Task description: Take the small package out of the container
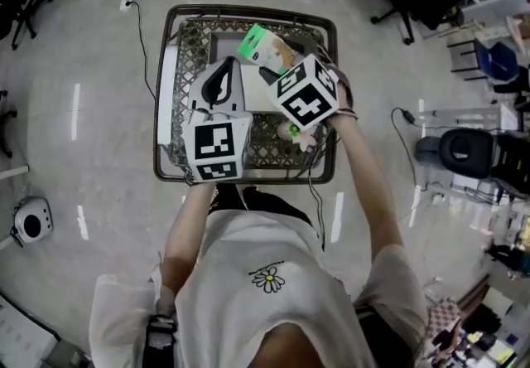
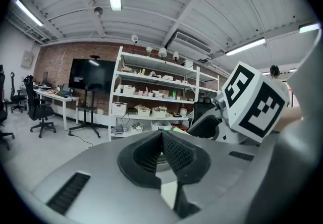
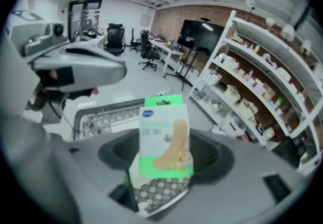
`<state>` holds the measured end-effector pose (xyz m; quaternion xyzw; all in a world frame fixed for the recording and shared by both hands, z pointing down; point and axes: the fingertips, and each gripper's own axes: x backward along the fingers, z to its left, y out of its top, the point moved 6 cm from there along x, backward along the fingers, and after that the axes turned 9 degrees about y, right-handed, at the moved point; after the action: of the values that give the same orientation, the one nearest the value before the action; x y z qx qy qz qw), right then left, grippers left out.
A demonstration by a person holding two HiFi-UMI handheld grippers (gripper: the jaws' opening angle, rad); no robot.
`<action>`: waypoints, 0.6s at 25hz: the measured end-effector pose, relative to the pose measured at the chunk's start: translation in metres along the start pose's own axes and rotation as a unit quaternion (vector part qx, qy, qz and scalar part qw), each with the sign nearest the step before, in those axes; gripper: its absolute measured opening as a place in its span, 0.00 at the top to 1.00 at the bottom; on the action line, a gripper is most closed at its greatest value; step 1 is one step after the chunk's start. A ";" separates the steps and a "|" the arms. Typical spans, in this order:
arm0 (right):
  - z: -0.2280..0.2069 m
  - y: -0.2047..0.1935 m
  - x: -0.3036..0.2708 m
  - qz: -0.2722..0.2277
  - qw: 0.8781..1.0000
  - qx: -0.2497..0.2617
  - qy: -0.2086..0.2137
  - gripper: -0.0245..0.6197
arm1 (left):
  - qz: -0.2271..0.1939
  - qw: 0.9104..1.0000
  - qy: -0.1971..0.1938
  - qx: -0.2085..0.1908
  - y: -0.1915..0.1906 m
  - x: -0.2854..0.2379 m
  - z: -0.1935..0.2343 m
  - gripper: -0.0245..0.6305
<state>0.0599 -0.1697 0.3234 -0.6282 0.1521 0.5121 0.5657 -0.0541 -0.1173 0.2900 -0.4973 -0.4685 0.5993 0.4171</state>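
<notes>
Evidently mid-lift: right gripper (image 3: 160, 180) is pinching the package (image 3: 164, 134) by its lower end, holding it up over the basket's (image 1: 248, 12) far edge, seemingly clear of the wire. Left gripper (image 2: 164, 155) is hovering alongside, jaws together, empty. Next, probably: carrying the package past the rim and setting it down outside.

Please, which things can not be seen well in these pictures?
1. Print on the small package: blurred in the right gripper view, too small in the head view.
2. Bottom of the container: head view, largely covered by the left claw and the right claw.
3. Tips of the right claw: right gripper view, behind the package.
</notes>
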 end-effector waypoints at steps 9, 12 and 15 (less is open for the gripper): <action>0.053 -0.051 0.101 -0.154 0.960 -0.216 -0.087 0.48 | -0.011 1.000 0.022 -0.004 -0.004 0.093 -0.039 0.93; 0.077 -0.071 0.125 -0.187 0.939 -0.270 -0.097 0.48 | -0.006 0.999 0.032 -0.004 -0.008 0.120 -0.044 0.93; 0.109 -0.081 0.137 -0.215 0.924 -0.300 -0.103 0.48 | -0.001 0.999 0.035 -0.011 -0.011 0.145 -0.042 0.93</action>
<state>0.1300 0.0034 0.2750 -0.7297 -0.2064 0.4617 0.4602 -0.0348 0.0314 0.2686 -0.5221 -0.4601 0.5764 0.4284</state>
